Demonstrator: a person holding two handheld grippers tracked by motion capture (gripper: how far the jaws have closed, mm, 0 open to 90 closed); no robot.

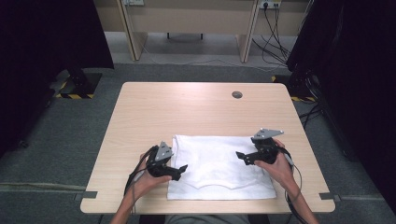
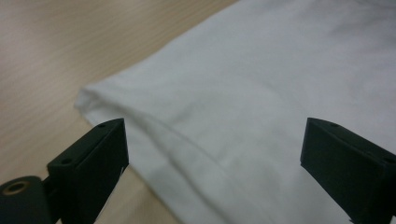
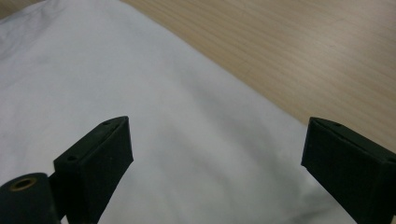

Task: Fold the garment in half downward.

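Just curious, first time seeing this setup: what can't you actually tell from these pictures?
- Folded white cloth: what garment it is; the fold hides its shape in the high view.
- Cloth's underside: hidden against the table.
- Left gripper and right gripper: bodies cut off by the bottom edges of the gripper views.

Nothing to read here, not a word. The white cloth [image 1: 219, 165] lying on the desk [image 1: 196, 107] carries no print, tag or label that can be made out. The desk's wood is bare of marks too. Beyond the far edge of the desk, a small wall socket plate [image 1: 270, 4] shows, but it is too small and blurred to give any lettering. Off the desk's far left corner, black-and-yellow striped tape [image 1: 74, 95] marks a stand's foot, a warning pattern with no writing on it.
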